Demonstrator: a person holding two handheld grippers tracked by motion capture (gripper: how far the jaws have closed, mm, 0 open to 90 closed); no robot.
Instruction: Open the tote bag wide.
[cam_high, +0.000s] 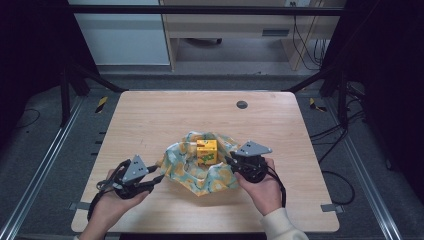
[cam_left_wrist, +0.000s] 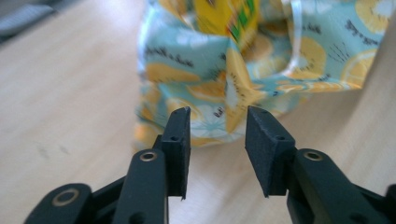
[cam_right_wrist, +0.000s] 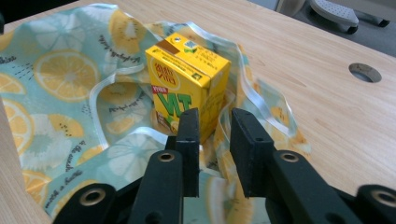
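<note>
A cloth printed with lemon slices on pale blue lies bunched at the middle of the table, its edges raised around a yellow drink carton that stands upright on it. My left gripper is at the cloth's left edge. In the left gripper view its jaws stand apart with nothing between them, just short of a folded corner of the cloth. My right gripper is at the cloth's right edge. Its jaws are narrowly apart over a raised fold of the cloth, pointing at the carton.
The wooden table has a round cable hole at its back right. A black frame surrounds the table, and a desk stands on the floor beyond it. Cables trail on the floor at the right.
</note>
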